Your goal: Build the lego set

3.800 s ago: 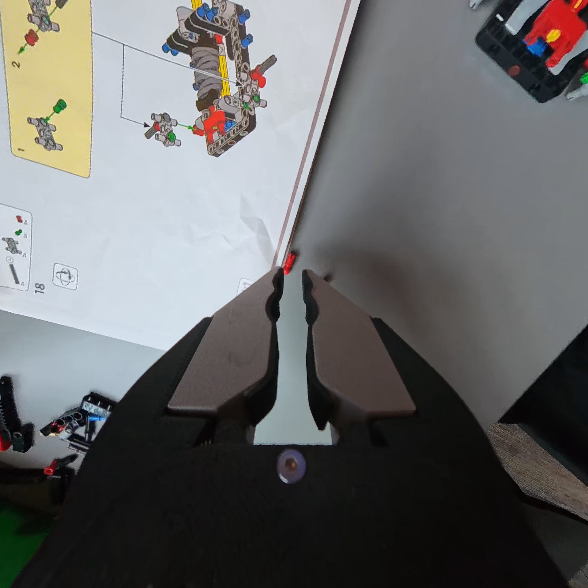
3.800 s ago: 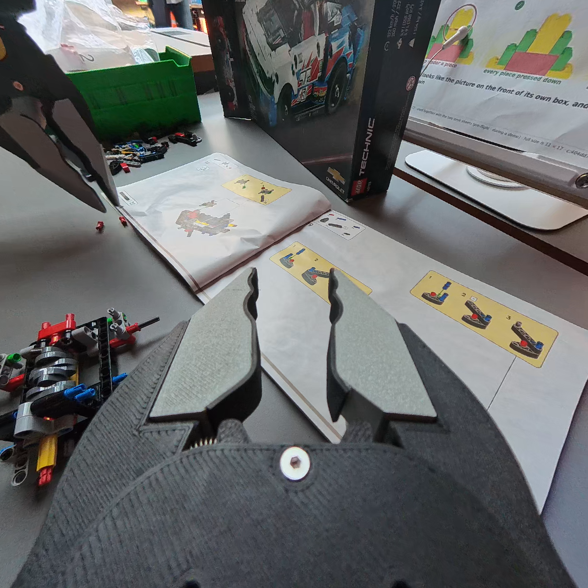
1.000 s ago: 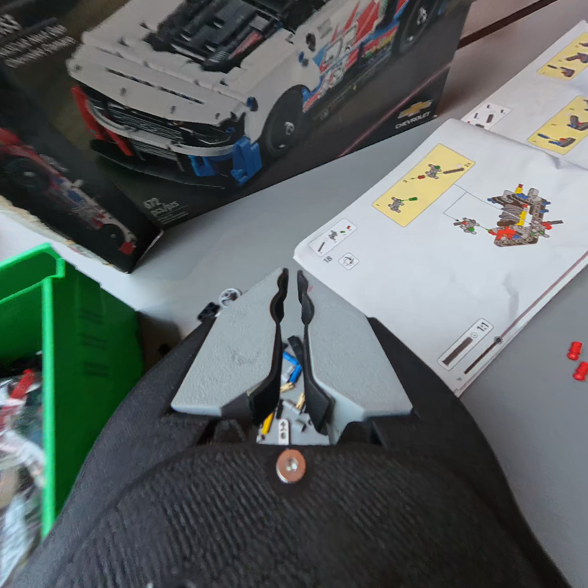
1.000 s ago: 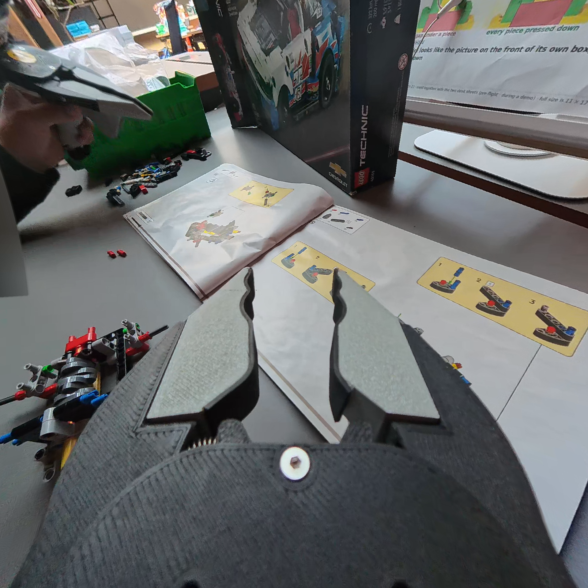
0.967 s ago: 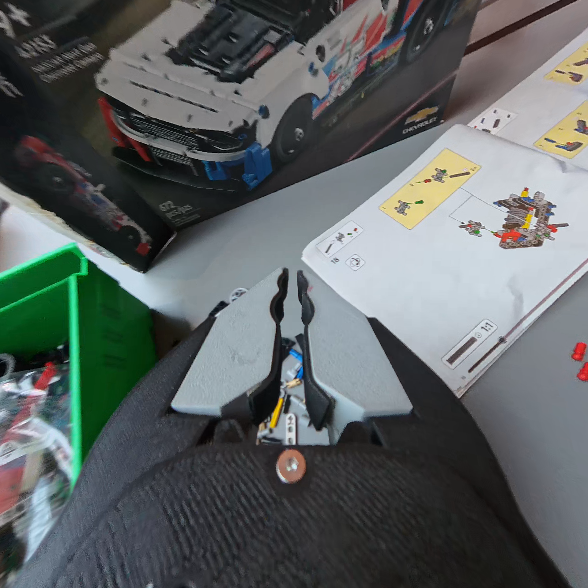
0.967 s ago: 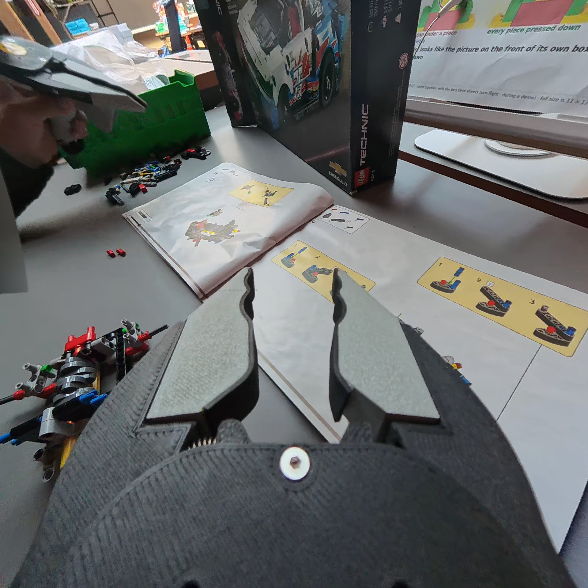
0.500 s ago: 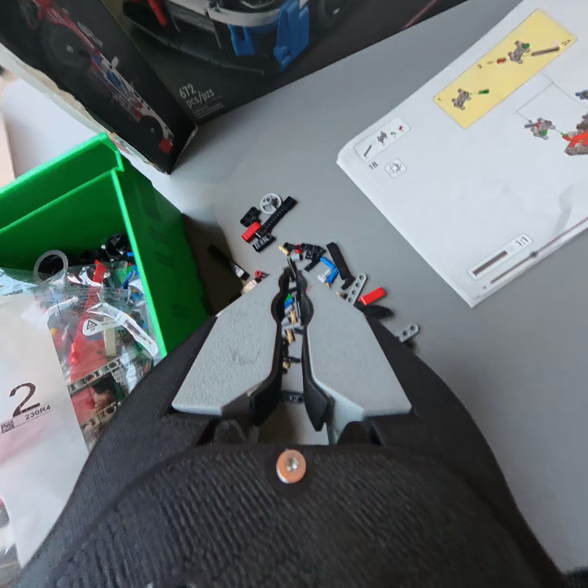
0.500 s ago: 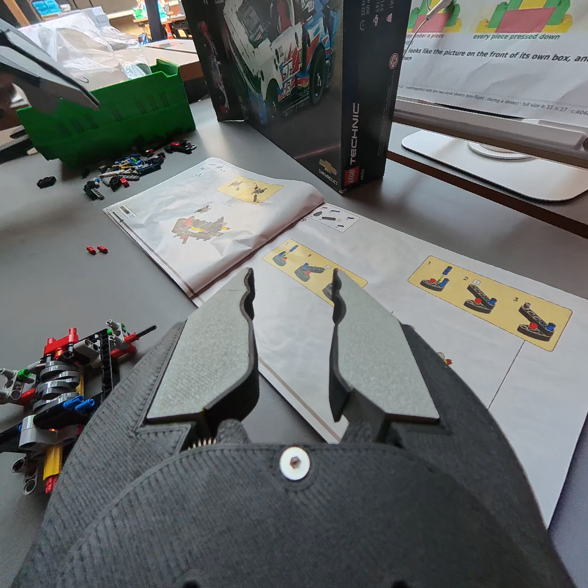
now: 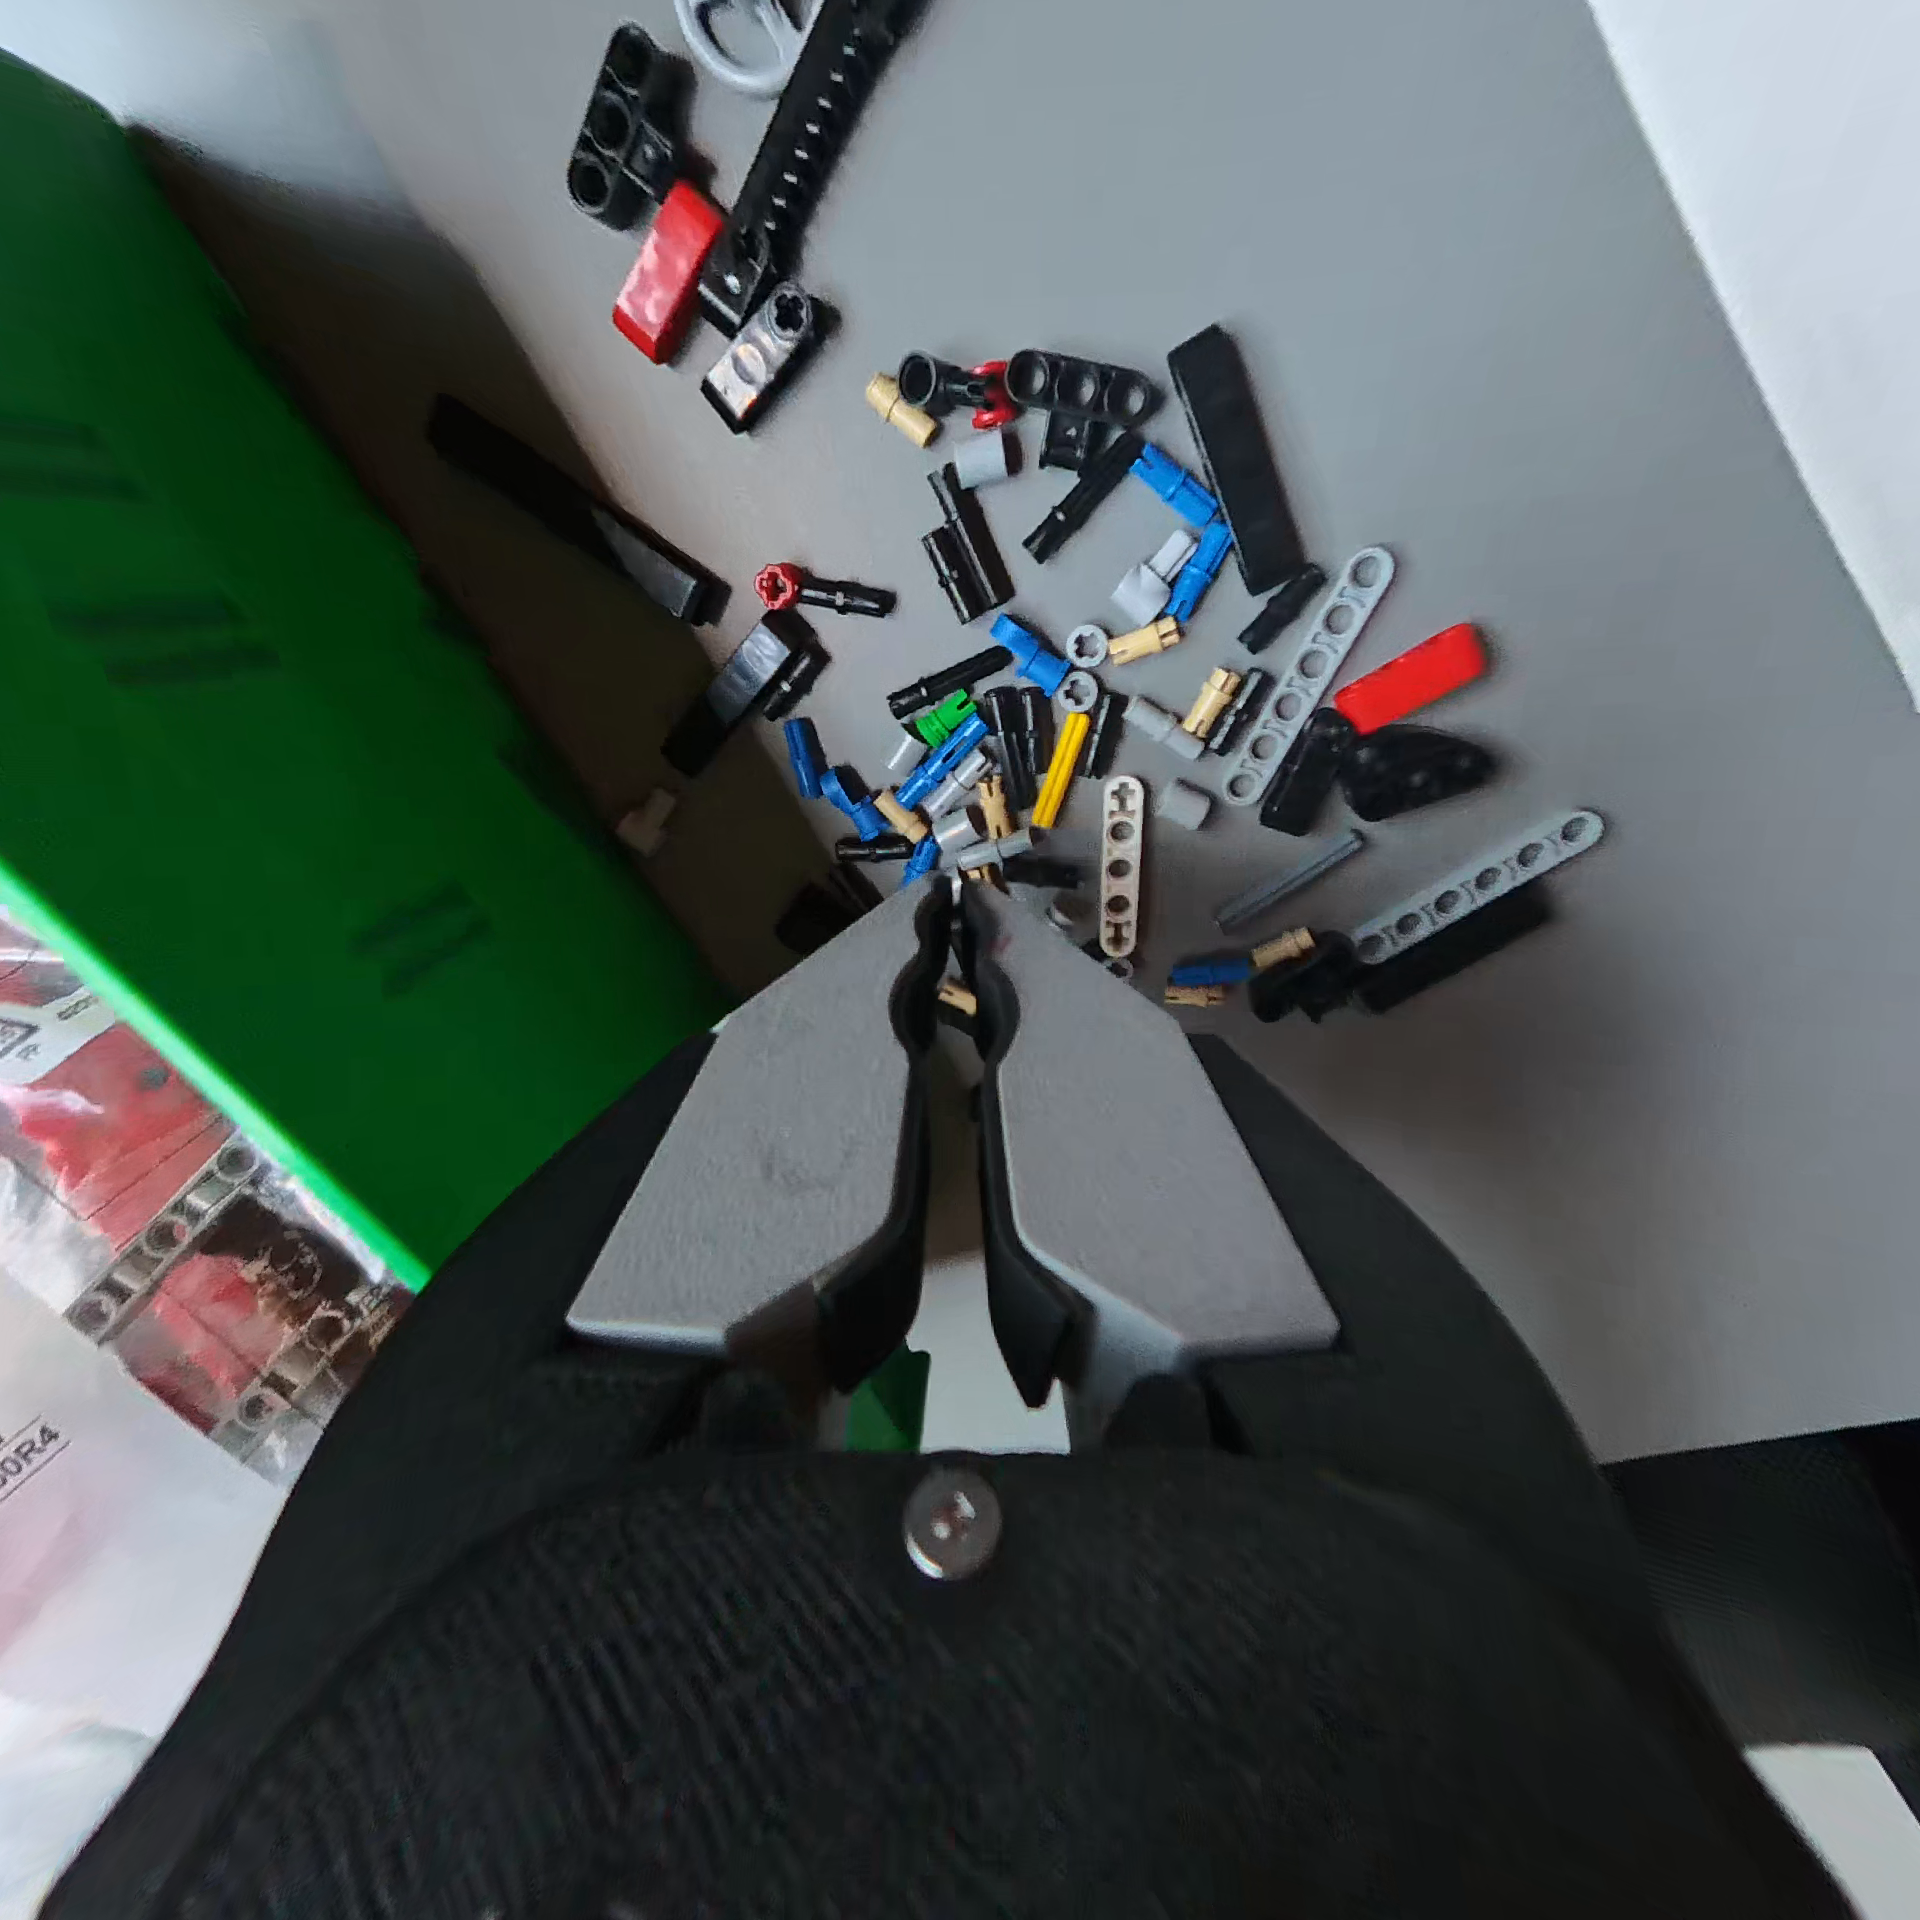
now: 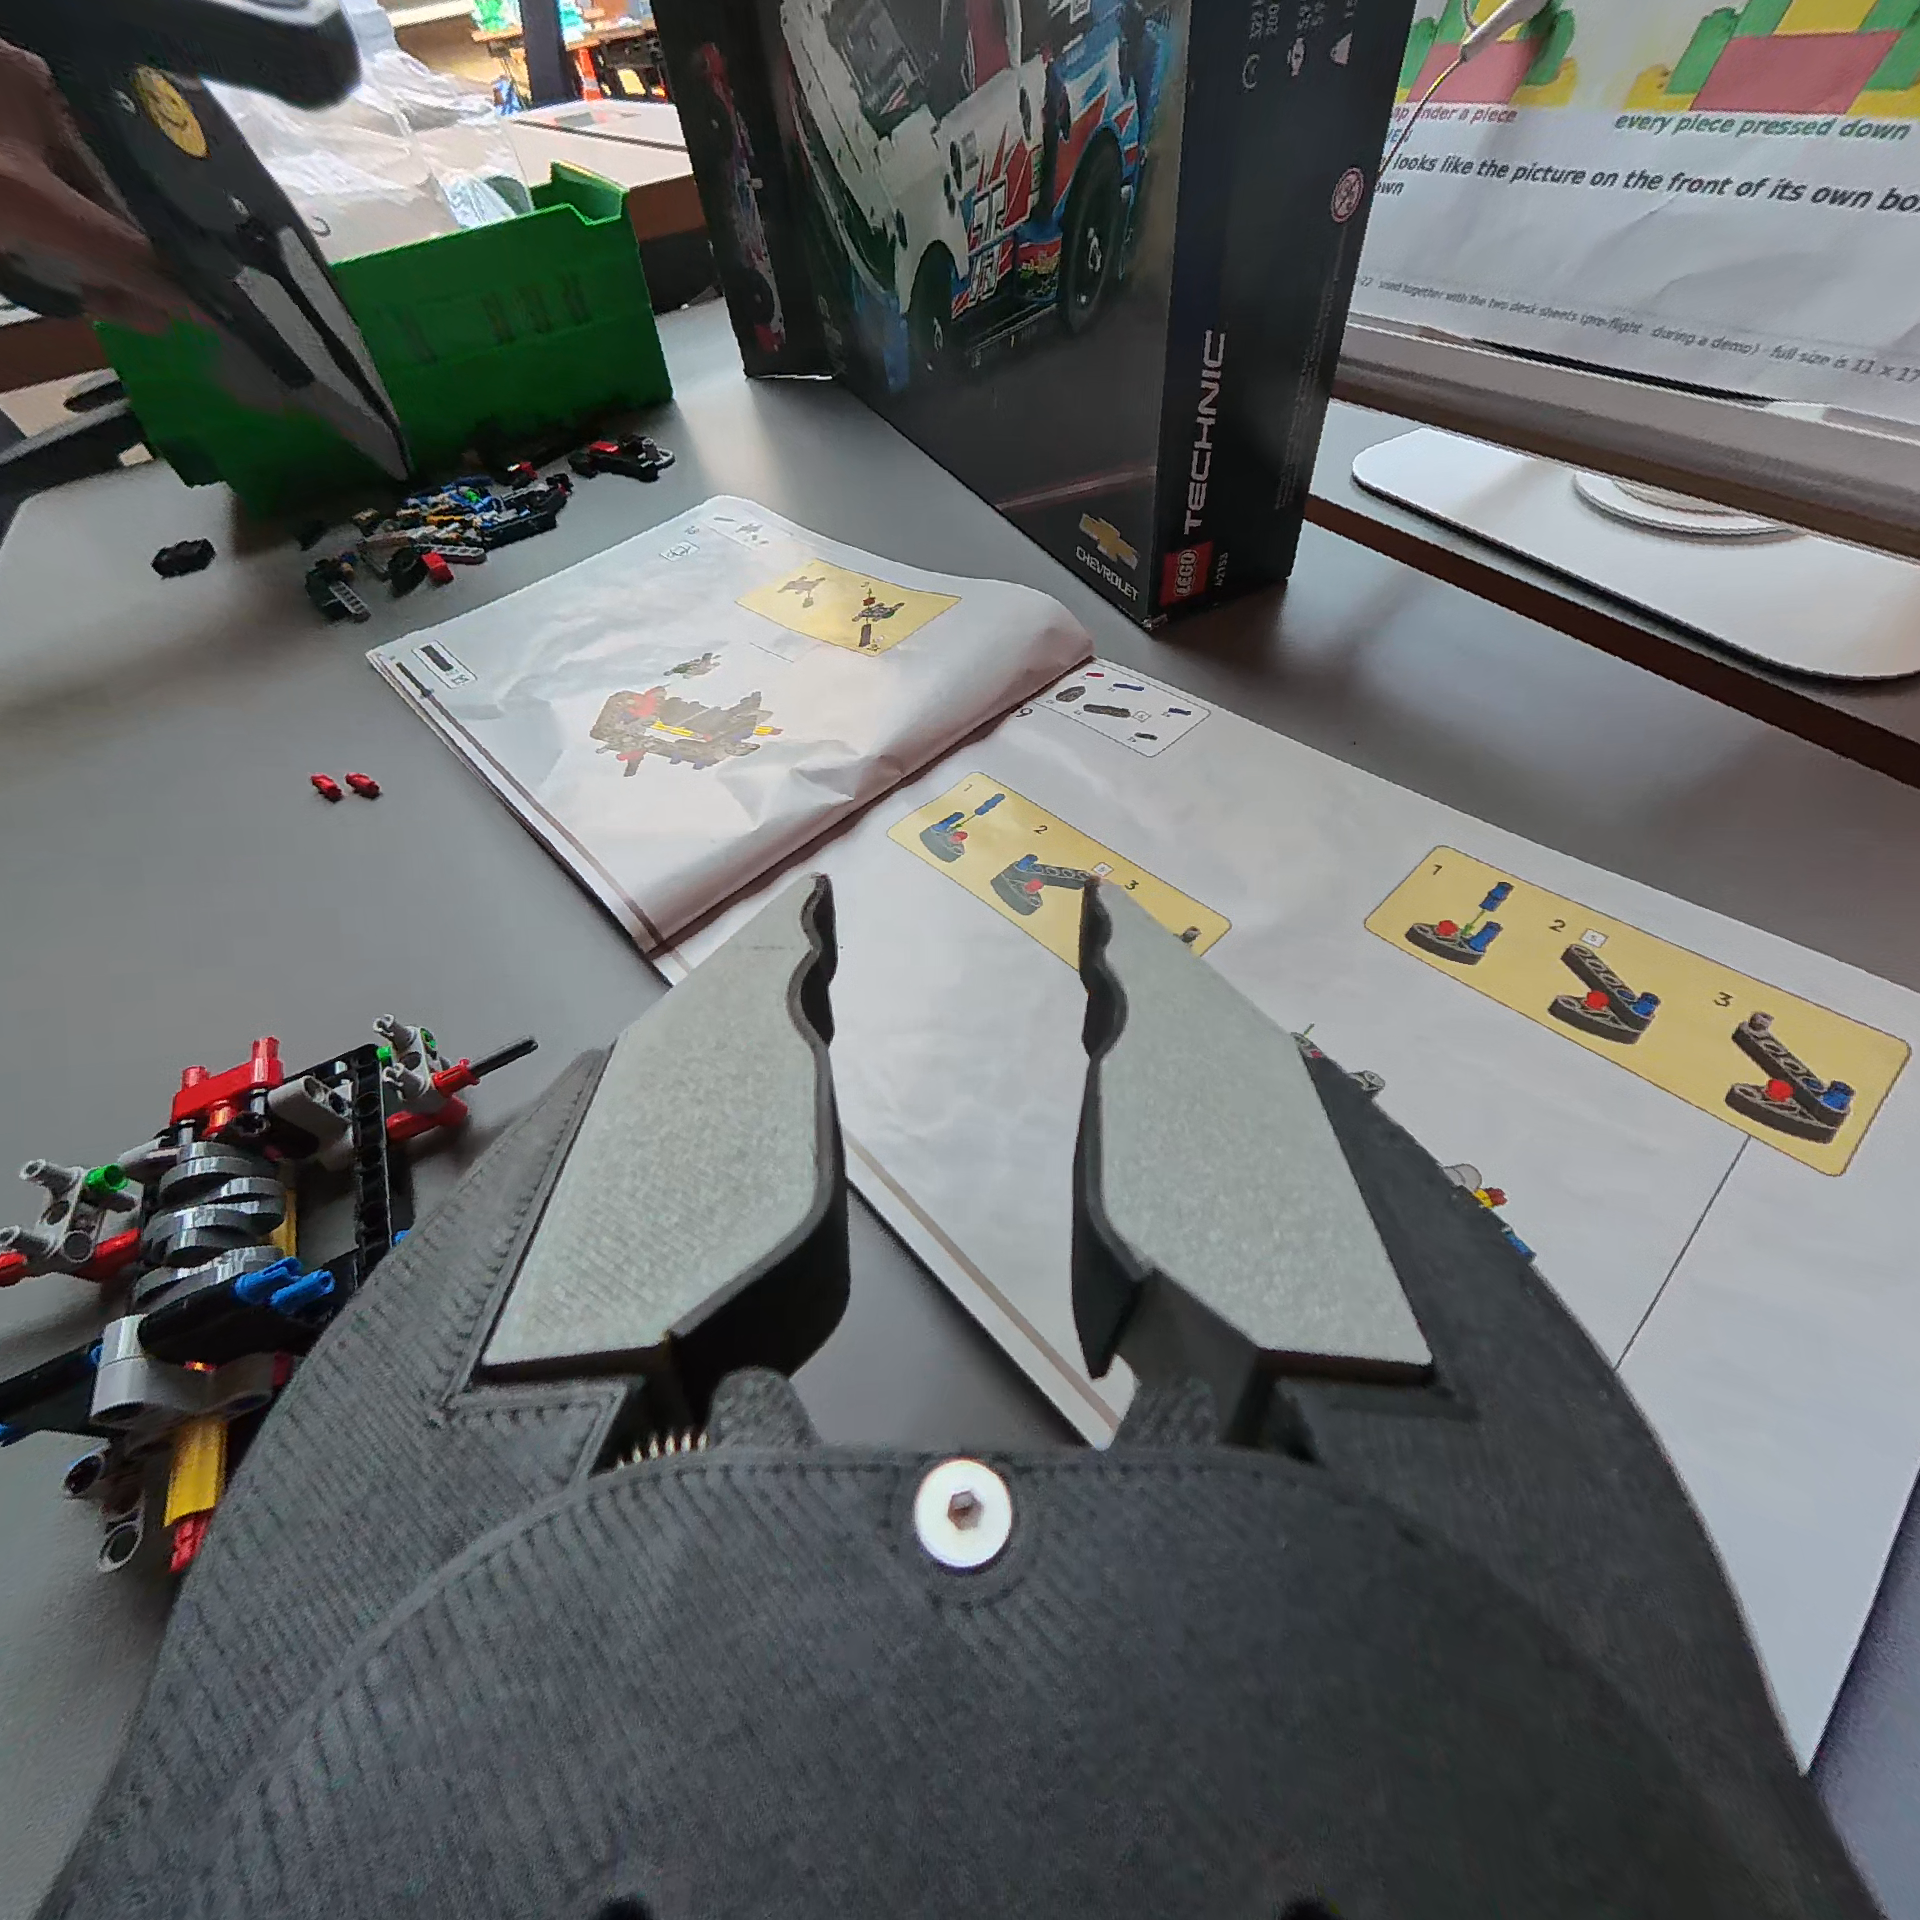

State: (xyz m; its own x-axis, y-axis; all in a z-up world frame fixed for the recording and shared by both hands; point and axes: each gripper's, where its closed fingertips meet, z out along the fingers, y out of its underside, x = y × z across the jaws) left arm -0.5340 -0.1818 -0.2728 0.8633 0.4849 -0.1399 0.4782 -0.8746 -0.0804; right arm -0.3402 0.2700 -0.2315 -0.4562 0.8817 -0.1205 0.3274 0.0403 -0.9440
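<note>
Both tongs are out. Left tongs [image 9: 954,902] are almost closed, tips down at the pile of loose pieces [image 9: 1081,675] on the grey surface [image 9: 1455,260] — I cannot tell if they hold anything. Right tongs [image 10: 951,914] are wide open and hold nothing, up over the open instruction book [image 10: 727,707].

From big to small: the car box [image 10: 997,249] stands at the back, the green bin [image 9: 208,644] sits just beside the pile, and the half-built model [image 10: 229,1216] lies near the right tongs. Two tiny red pins [image 10: 345,785] lie alone.

Only a small part looks built — most pieces still wait, so lots is left to do
</note>
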